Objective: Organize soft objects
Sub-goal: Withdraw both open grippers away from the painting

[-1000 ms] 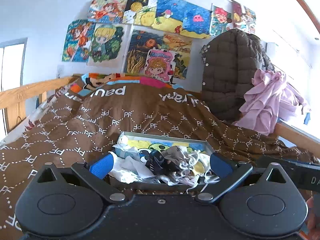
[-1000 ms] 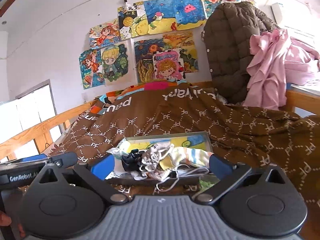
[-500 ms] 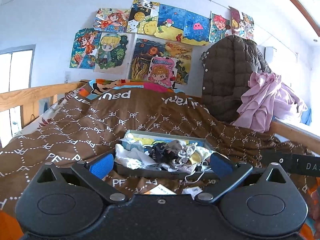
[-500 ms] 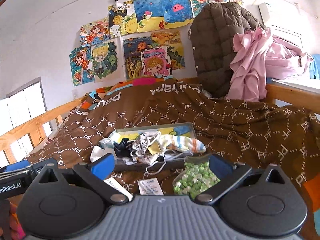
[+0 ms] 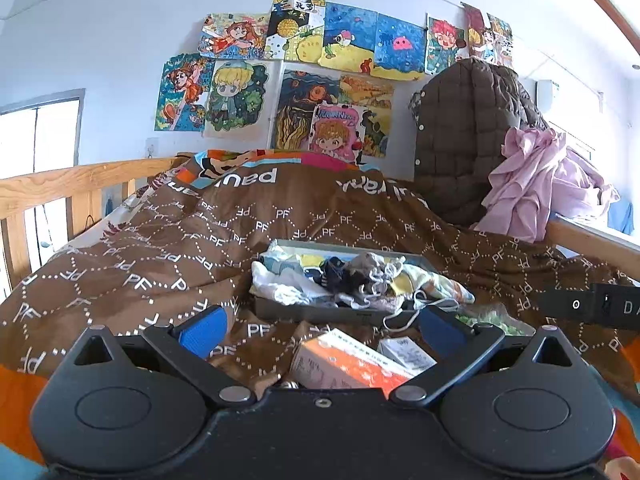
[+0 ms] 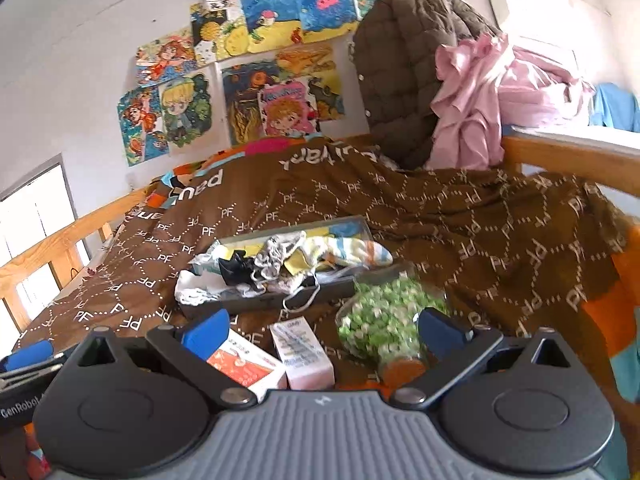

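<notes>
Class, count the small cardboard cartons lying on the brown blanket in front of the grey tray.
2: an orange-and-white carton on the left, a white-and-pink carton beside it. Others may be hidden.

place: a home bedroom, seemingly a child's, is shown.
bed: a wooden bed rail is seen around a mattress covered by a brown blanket printed with "pf" lettering.
wall: hand-coloured cartoon drawings are taped in a cluster on the white wall above the bed.
clothing: a brown quilted jacket and a pink garment are piled at the far corner of the bed.
clutter: a shallow tray heaped with socks and small fabric items is set on the blanket, with small cartons lying near it.
light: daylight is admitted through a window beside the bed.
</notes>
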`<state>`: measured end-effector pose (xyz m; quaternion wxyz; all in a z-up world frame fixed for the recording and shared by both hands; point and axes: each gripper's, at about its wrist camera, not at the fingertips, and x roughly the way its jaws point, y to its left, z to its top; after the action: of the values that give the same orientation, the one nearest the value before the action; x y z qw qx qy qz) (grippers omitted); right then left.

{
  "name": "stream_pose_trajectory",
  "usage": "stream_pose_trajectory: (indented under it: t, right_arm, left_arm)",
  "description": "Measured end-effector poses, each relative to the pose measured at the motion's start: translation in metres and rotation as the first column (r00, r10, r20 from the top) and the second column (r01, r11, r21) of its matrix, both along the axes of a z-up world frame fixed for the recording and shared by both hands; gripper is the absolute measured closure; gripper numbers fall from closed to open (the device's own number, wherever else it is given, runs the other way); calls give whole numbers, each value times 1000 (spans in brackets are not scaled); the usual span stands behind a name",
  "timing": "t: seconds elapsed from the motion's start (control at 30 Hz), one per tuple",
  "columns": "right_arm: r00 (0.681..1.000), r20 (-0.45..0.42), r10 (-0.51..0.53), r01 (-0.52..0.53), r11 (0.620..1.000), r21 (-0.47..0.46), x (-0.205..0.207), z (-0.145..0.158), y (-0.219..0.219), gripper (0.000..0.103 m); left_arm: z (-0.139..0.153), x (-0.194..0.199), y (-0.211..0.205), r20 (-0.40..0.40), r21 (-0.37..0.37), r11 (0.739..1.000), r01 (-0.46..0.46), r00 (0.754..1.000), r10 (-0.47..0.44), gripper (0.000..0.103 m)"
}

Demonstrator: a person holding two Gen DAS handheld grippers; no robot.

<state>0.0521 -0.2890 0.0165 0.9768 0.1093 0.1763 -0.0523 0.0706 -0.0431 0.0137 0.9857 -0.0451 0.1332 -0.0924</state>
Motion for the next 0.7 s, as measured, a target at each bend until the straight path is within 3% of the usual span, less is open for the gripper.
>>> stream_pose_trajectory:
  t: [0.2, 0.7]
  right_arm:
    - [1000, -21, -14, 15, 1000, 5, -5, -5, 4, 0]
    - [984, -175, 24, -35, 997, -62, 16, -22, 23, 0]
  left_arm:
    - [-4, -9, 0, -20, 13, 1000, -5, 1000, 5, 1]
    - [-18, 1, 0, -87, 30, 998, -49, 995, 51, 1]
